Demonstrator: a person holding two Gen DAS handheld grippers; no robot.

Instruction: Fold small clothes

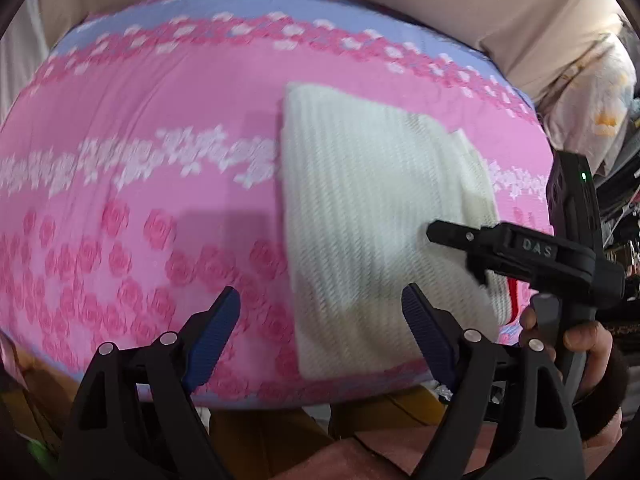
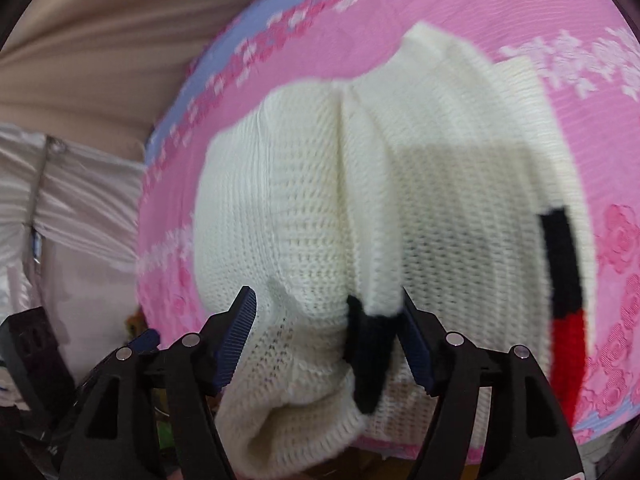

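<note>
Right hand-held gripper: released, knit between fingers
Left hand-held gripper: released
Sweater: white, bumpy knit, folded
Cover: pink, rose-printed

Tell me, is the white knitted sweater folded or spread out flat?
Folded. The white knitted sweater lies as a compact rectangle on the pink floral sheet; the right wrist view shows its layers doubled over.

Cream ribbed knit garment with black and red trim; pink rose-patterned sheet edged lilac.

Cream knit sweater, black-and-red trim, folded, on pink bedspread
</note>
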